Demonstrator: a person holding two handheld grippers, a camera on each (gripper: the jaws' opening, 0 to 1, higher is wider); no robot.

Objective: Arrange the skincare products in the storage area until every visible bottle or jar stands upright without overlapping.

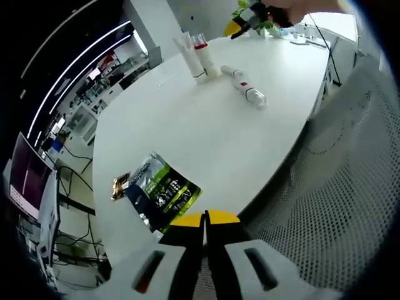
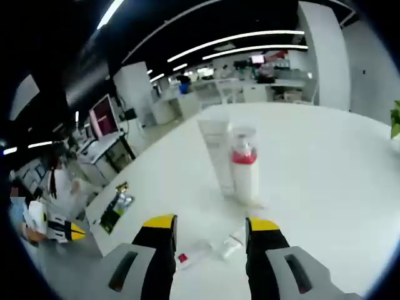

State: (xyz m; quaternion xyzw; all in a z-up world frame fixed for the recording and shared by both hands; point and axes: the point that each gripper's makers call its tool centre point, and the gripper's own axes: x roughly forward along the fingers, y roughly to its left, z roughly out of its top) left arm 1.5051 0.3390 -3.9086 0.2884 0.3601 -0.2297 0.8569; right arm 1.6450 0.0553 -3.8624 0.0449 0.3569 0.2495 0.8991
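On the white table (image 1: 206,131) a white tube (image 1: 189,55) and a clear bottle with a red cap (image 1: 205,55) stand upright side by side. A third bottle (image 1: 244,86) with a red label lies on its side to their right. My left gripper (image 1: 205,220) hangs shut and empty over the near table edge. My right gripper (image 1: 256,17) shows far off above the table. In the right gripper view the tube (image 2: 217,153) and red-banded bottle (image 2: 244,165) stand ahead. The lying bottle (image 2: 209,249) rests just below my open right gripper (image 2: 211,228), between its yellow tips.
A green sachet (image 1: 164,192) and a small gold packet (image 1: 120,184) lie near the table's front edge; the sachet (image 2: 115,209) lies left in the right gripper view. A grey mesh chair (image 1: 350,187) stands right of the table. A plant (image 1: 247,9) sits at the far end.
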